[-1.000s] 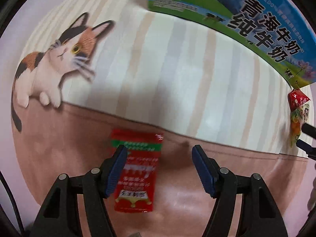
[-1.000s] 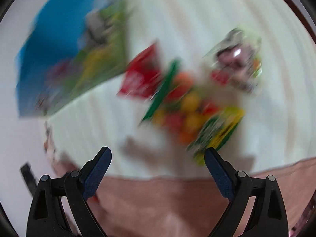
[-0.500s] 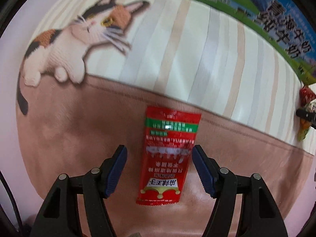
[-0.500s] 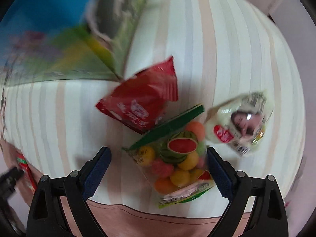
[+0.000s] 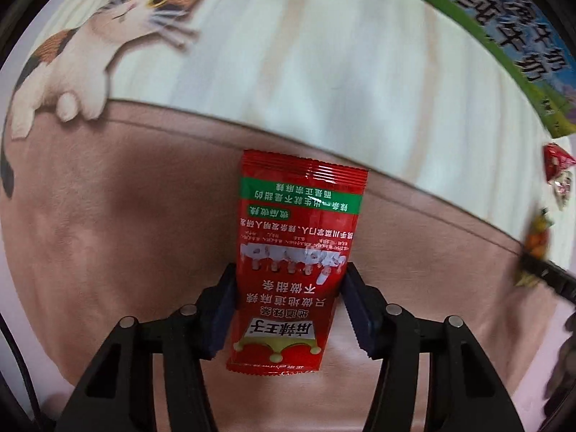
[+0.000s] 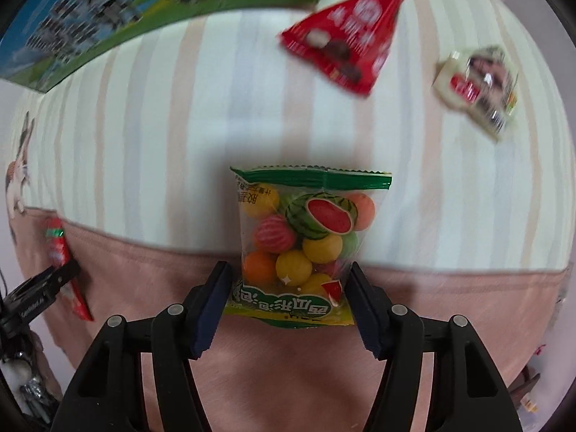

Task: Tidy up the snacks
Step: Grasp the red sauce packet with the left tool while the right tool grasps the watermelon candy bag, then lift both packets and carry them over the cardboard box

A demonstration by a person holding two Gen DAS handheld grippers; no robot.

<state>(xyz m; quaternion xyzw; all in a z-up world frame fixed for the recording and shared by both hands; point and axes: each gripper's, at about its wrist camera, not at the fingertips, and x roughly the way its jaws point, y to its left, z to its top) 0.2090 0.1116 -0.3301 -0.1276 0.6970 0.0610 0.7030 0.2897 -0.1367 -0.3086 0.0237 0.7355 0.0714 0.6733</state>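
The cloth (image 5: 324,82) fills both views, striped cream above a pink-brown band, with a calico cat (image 5: 100,43) printed at one corner. On it at the far edge lies the milk carton (image 6: 108,18), blue and green, closed as far as can be seen. Smaller now: the left gripper (image 5: 289,309) has just been closing and its blue pads press both sides of the red snack sachet (image 5: 298,252), which sits over the pink-brown band. The right gripper (image 6: 288,302) has just been closing too, clamped on the clear candy bag (image 6: 306,237), full of fruit-coloured balls. On the stripes beyond lie a red triangular packet (image 6: 349,39) and a small pale wrapped snack (image 6: 475,90).
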